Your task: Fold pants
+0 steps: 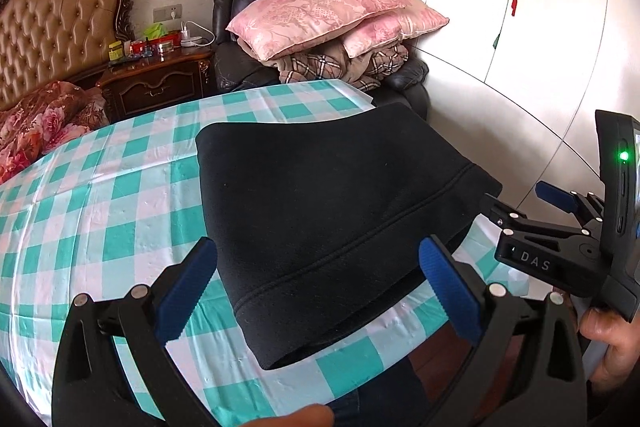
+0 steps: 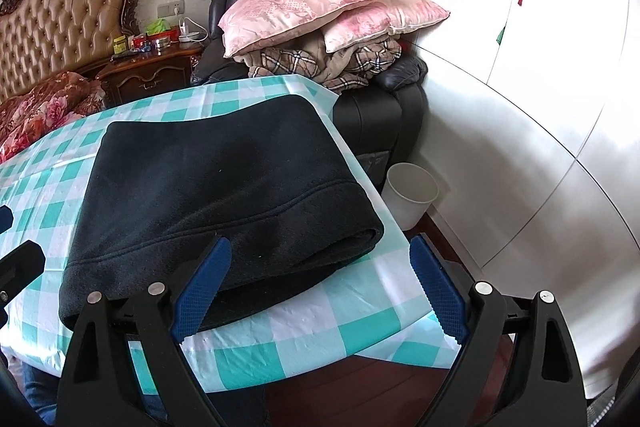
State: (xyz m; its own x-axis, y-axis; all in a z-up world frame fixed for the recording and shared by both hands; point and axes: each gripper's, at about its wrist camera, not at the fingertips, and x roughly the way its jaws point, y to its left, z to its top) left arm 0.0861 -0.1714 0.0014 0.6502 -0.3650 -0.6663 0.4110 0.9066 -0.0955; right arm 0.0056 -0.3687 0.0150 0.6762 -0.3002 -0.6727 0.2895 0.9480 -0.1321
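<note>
Lying folded on the table point(image 1: 100, 187) with the green and white checked cloth are the black pants point(image 1: 328, 211), close to the near edge and the right corner. The left claw point(image 1: 320, 287) is wide open and holds nothing, with the pants in front of its blue fingers point(image 1: 186, 291). The right claw point(image 2: 320, 287) is wide open too, right by the near edge of the pants. A white bin point(image 2: 410, 195) stands on the floor beside the table.

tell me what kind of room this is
Most likely a home bedroom: a bed with a tufted headboard, a wooden nightstand beside it, and white wardrobe doors along the wall. The folded black pants lie on a table with a teal checked cloth.
</note>
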